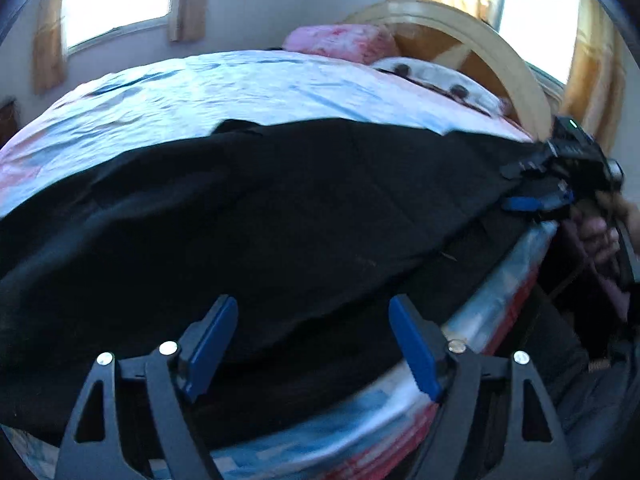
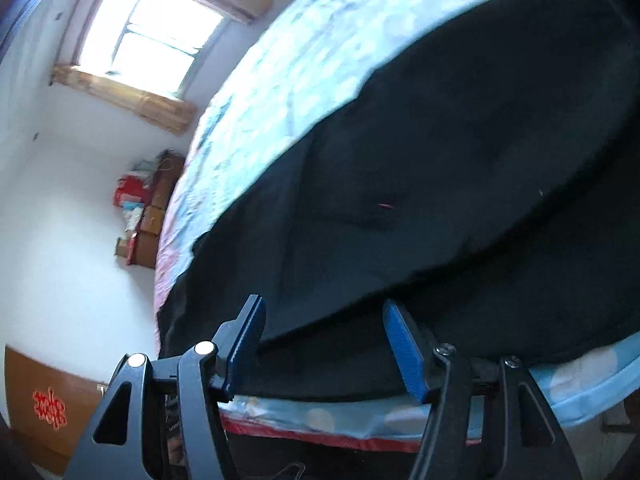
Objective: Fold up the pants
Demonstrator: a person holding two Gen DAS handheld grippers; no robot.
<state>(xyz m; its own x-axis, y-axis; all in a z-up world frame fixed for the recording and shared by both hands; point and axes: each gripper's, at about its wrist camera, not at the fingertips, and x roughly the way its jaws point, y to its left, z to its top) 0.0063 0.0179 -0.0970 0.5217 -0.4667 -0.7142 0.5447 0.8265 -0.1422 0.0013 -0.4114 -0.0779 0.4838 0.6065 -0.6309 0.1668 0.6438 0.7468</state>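
- Black pants (image 1: 260,208) lie spread across a blue-and-pink bed (image 1: 168,92).
- Left gripper (image 1: 312,344) hovers over them, fingers spread wide.
- Right gripper (image 2: 324,348) is likewise spread at the pants' edge.

A red double-happiness sign (image 2: 49,405) marks the brown cabinet (image 2: 36,432); nothing else is legible.

Bed (image 1: 168,88) beyond pants (image 1: 280,208) bare; headboard (image 1: 500,48), pillows (image 1: 340,42) block far end.

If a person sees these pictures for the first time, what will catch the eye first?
First, the black pants, spread wide over the bed's pale blue and pink sheet and hanging over its near edge. Next, the open left gripper with blue pads, low in front of the pants, and the right gripper at their right end.
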